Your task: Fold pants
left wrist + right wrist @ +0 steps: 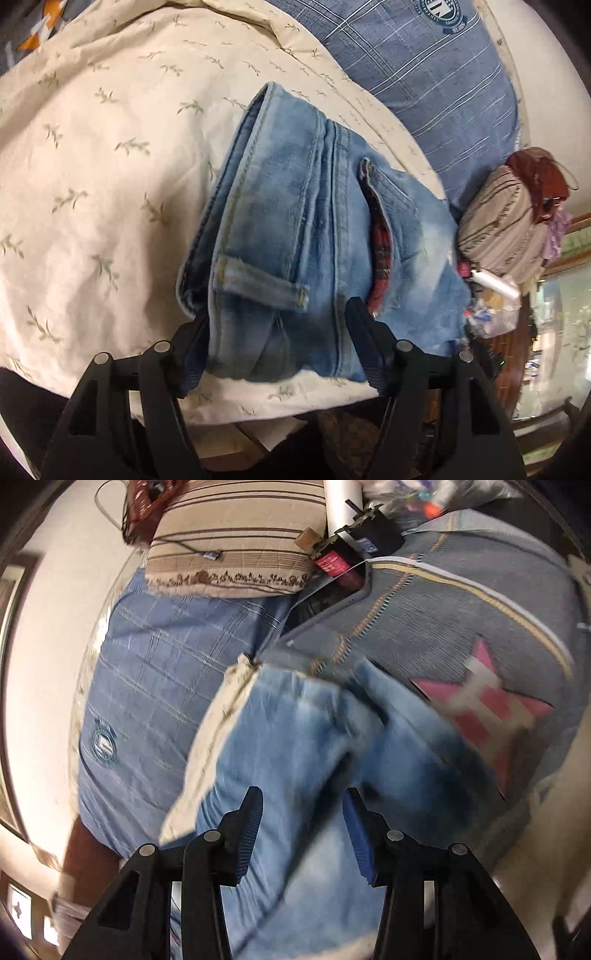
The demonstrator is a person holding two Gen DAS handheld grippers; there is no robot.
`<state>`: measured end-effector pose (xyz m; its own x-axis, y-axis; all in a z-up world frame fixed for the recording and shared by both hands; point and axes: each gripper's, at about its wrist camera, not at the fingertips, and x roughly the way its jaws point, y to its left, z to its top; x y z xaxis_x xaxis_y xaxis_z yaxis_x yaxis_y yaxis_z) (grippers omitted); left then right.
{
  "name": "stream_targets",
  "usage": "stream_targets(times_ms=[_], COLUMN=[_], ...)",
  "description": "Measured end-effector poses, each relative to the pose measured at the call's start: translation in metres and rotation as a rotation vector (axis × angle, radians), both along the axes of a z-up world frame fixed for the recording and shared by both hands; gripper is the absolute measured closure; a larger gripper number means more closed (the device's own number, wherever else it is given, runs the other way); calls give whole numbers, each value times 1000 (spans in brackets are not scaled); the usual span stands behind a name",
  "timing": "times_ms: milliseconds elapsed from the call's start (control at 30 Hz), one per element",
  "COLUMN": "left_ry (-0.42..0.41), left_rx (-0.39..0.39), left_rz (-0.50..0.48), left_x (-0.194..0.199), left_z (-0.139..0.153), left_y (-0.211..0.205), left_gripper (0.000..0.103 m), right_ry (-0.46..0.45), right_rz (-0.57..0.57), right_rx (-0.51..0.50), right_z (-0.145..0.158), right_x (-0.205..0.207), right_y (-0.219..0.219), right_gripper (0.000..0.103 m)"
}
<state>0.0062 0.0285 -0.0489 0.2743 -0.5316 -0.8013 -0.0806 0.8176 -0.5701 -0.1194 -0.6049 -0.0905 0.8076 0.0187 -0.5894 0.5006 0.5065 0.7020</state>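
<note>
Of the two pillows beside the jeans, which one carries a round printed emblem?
The blue checked pillow carries the round emblem, at its top edge in the left wrist view. The other, the beige striped pillow, shows only brown stripes.

A cream leaf-print bedsheet (110, 184) fills the left of the frame, a blue checked pillow (424, 74) lies upper right, and a striped beige cushion (502, 229) sits at the right edge.

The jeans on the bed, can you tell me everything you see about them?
The jeans are faded light-blue denim, folded into a thick bundle on the cream leaf-print sheet. Stitched seams, a belt loop and red plaid pocket lining show. The open left gripper straddles their near edge.
</note>
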Motion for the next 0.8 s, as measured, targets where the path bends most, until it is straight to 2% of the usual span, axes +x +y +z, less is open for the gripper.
stream_targets(times_ms=[33,67,100,167,233,267,333,400,467,500,567,633,700,767,800], left_ry=[-3,-2,9,-13,-46,-45,-11,45,61,55,28,-15,-68,-114,-138], left_rx=[17,20,-8,-5,40,55,92,103,88,91,109,115,104,99,109], left_rz=[6,12,10,3,-33,-46,-66,-75,-78,-90,-127,-176,-224,-203,-172], left_x=[2,8,11,8,3,2,-1,1,3,3,-1,-9,-18,-18,-16], left_z=[3,8,12,23,29,27,12,-6,-9,-6,5,16,31,46,53], left_y=[-1,-2,-2,-4,-9,-12,-15,-14,-13,-12,-9,-2,8,24,33], left_gripper=[68,82,94,94,94,94,94,94,94,93,89,83,83,79,72], right_ry=[3,-14,-81,-198,-200,-180,-77,72,87,57,34,46,32,12,-7], right_rz=[10,17,20,28,10,-4,-42,-70,-88,-109,-128,-167,-199,-193,-155], right_rx=[-13,-31,-50,-141,-217,-214,-175,-102,-15,3,-13,-94,-200,-330,-375], right_z=[3,13,30,66,79,72,40,-10,-37,-38,-24,1,26,57,68], right_x=[7,13,9,-13,-40,-55,-76,-85,-94,-100,-102,-106,-104,-93,-82], right_y=[-4,-6,-7,-3,5,4,0,-6,-9,-9,-10,-11,-5,11,21], right_gripper=[85,101,100,100,100,100,100,99,94,93,89,72,70,70,68])
